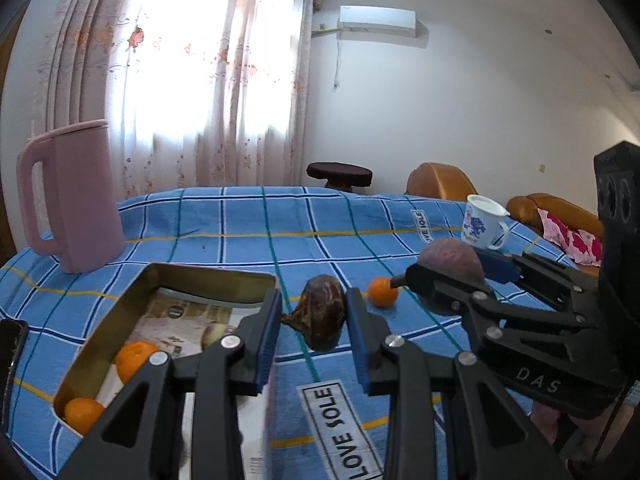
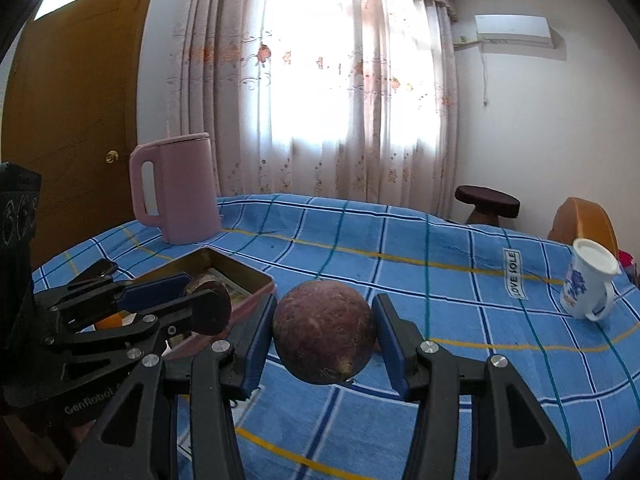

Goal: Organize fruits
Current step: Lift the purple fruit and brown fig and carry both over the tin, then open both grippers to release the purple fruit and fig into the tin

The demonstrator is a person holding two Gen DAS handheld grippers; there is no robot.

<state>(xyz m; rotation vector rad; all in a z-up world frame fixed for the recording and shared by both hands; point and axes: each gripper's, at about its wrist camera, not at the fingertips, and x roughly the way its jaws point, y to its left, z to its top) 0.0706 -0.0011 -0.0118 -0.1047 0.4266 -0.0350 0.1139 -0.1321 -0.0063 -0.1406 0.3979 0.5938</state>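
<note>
My left gripper (image 1: 314,316) is shut on a dark wrinkled fruit (image 1: 322,312) and holds it above the blue checked cloth, just right of a metal tin (image 1: 120,312). The tin holds two oranges (image 1: 134,358) and a pale fruit. My right gripper (image 2: 324,338) is shut on a round purple-brown fruit (image 2: 324,332), held above the cloth; it also shows in the left wrist view (image 1: 452,264). A small orange (image 1: 383,291) lies on the cloth between the two grippers.
A pink kettle (image 1: 74,196) stands at the back left of the table. A white mug with blue flowers (image 1: 482,222) stands at the right. A dark phone (image 1: 10,344) lies left of the tin. Brown chairs and a stool stand beyond the table.
</note>
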